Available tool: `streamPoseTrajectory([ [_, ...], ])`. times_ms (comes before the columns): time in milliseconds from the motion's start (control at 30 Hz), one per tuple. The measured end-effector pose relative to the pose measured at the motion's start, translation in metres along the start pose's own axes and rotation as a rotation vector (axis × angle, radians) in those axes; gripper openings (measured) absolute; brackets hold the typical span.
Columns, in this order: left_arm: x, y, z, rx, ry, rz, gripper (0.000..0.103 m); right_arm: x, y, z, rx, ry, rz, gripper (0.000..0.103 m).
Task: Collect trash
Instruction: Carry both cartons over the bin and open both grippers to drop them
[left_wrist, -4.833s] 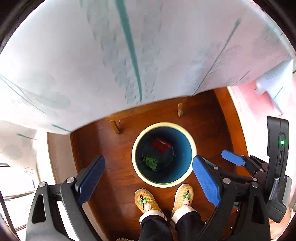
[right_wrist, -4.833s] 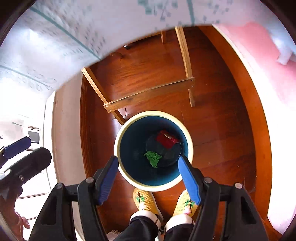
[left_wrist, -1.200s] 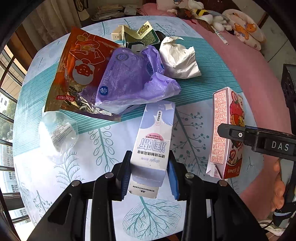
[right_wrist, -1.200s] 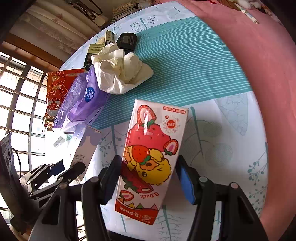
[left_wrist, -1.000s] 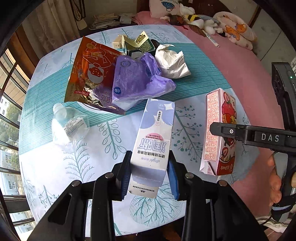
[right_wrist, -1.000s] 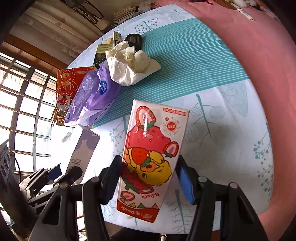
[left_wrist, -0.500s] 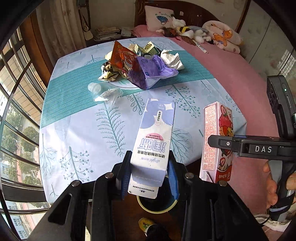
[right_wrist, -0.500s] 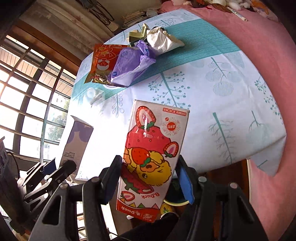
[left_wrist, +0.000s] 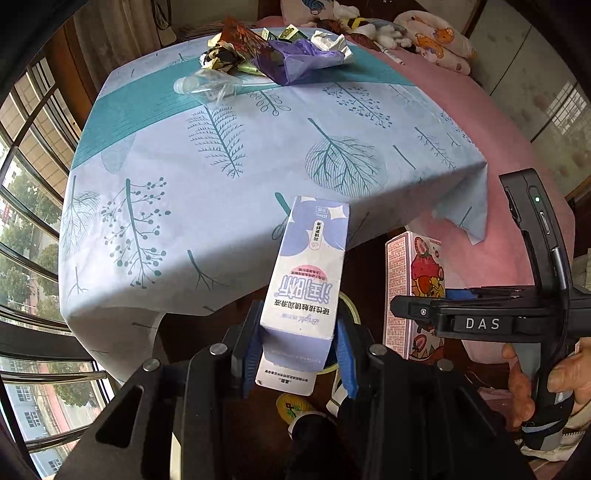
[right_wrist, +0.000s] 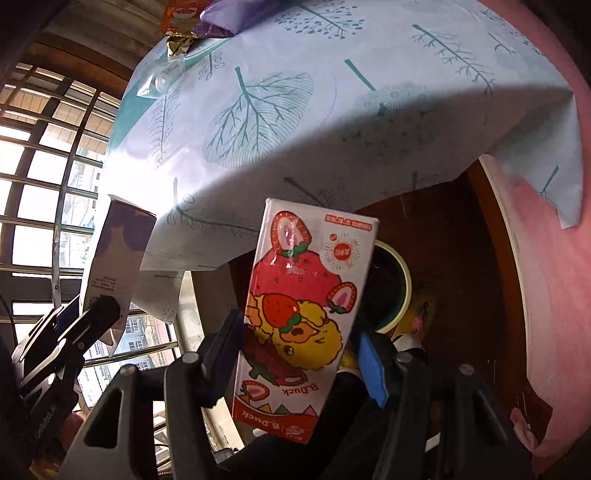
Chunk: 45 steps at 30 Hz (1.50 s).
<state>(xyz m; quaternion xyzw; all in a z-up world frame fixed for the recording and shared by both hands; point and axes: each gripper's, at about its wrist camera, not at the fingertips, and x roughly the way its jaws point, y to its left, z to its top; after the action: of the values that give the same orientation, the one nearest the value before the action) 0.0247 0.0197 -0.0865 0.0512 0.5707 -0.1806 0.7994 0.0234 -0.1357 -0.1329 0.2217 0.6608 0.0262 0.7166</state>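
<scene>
My left gripper (left_wrist: 297, 350) is shut on a tall lilac and white carton (left_wrist: 308, 280), held off the table's front edge. My right gripper (right_wrist: 301, 350) is shut on a red strawberry drink carton (right_wrist: 306, 306); the same carton (left_wrist: 413, 291) shows to the right in the left wrist view. Below both, on the dark wood floor, the cream-rimmed bin (right_wrist: 397, 291) with a blue inside is partly hidden behind the cartons. The lilac carton (right_wrist: 118, 254) and the left gripper show at the left edge of the right wrist view.
The tablecloth (left_wrist: 229, 155) with a leaf print hangs over the table's edge. At its far side lie a purple bag (left_wrist: 299, 61), crumpled wrappers (left_wrist: 232, 51) and a clear plastic bottle (left_wrist: 207, 86). A pink bed (left_wrist: 480, 122) is on the right, windows on the left. A person's yellow slippers (left_wrist: 293, 408) stand by the bin.
Both grippers have drawn back from above the table past its front edge, each with its carton. The trash pile has receded and the bin and floor have come into view.
</scene>
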Motion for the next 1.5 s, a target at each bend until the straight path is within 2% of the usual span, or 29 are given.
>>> streamPoseTrajectory([
  [133, 0.041, -0.015, -0.020, 0.017, 0.049, 0.000, 0.034, 0.046, -0.022, -0.010, 0.036, 0.043, -0.007, 0.058],
  [300, 0.116, -0.024, -0.042, 0.002, 0.122, -0.001, 0.034, 0.120, -0.058, -0.017, 0.074, 0.099, -0.025, 0.058],
  [500, 0.195, -0.021, -0.059, -0.032, 0.194, 0.054, 0.037, 0.193, -0.092, -0.020, 0.088, 0.137, -0.023, 0.060],
  [567, 0.212, -0.014, -0.063, -0.072, 0.220, 0.049, 0.046, 0.212, -0.102, -0.019, 0.118, 0.149, -0.022, 0.060],
  [633, 0.224, -0.007, -0.066, -0.114, 0.239, 0.046, 0.070, 0.225, -0.112, -0.018, 0.141, 0.154, -0.027, 0.061],
  [667, 0.227, -0.004, -0.067, -0.129, 0.242, 0.046, 0.072, 0.229, -0.115, -0.019, 0.146, 0.153, -0.029, 0.064],
  [700, 0.229, -0.002, -0.068, -0.141, 0.240, 0.051, 0.073, 0.232, -0.118, -0.017, 0.146, 0.147, -0.029, 0.070],
  [800, 0.230, 0.004, -0.072, -0.163, 0.241, 0.090, 0.086, 0.232, -0.117, -0.014, 0.123, 0.119, -0.025, 0.073],
  [1100, 0.213, 0.007, -0.056, -0.193, 0.182, 0.142, 0.088, 0.209, -0.100, -0.005, -0.001, -0.038, -0.047, 0.073],
  [1300, 0.171, 0.003, -0.042, -0.183, 0.104, 0.160, 0.088, 0.172, -0.080, -0.007, -0.073, -0.116, -0.047, 0.073],
  [1500, 0.108, -0.006, -0.016, -0.164, 0.036, 0.161, 0.088, 0.113, -0.060, -0.012, -0.107, -0.129, -0.016, 0.073],
])
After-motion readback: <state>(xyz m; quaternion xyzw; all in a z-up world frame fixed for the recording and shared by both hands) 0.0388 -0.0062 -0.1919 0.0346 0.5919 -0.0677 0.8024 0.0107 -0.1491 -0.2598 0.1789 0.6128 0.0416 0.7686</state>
